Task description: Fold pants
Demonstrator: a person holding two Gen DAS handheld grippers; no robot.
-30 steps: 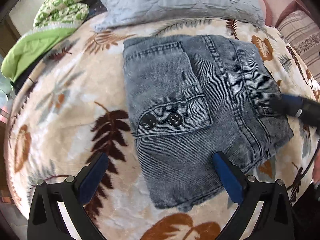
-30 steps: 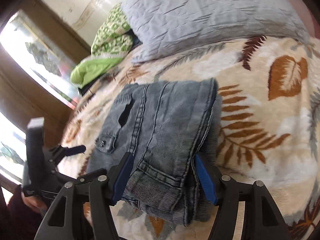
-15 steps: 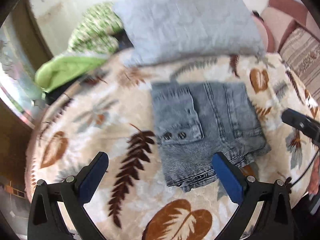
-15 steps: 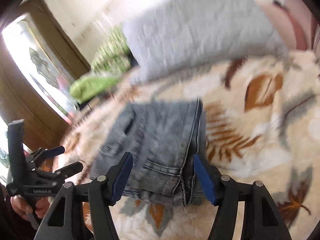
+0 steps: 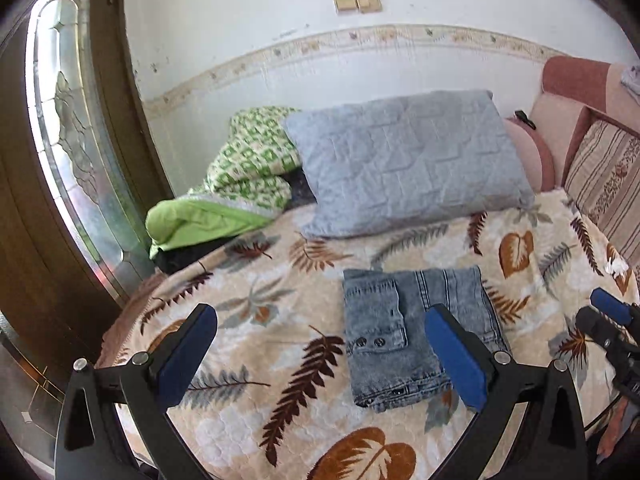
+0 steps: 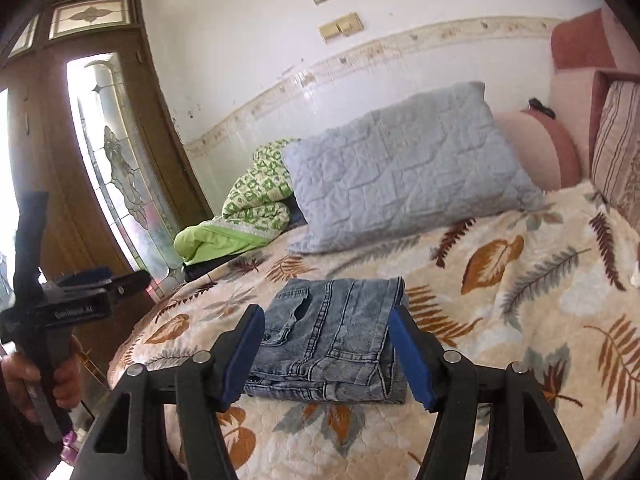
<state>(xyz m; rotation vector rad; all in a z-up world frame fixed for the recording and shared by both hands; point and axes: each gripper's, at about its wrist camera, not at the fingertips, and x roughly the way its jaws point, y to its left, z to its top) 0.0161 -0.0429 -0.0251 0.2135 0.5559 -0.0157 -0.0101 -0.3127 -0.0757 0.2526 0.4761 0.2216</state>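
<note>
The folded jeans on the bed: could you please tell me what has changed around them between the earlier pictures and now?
Both grippers have pulled up and back from the folded jeans. The left gripper is open and empty. The right gripper, whose jaws have just been opening slightly, also holds nothing; the jeans merely show between its fingers. The jeans stay folded in place on the leaf-print blanket, and the grey pillow is unmoved.
</note>
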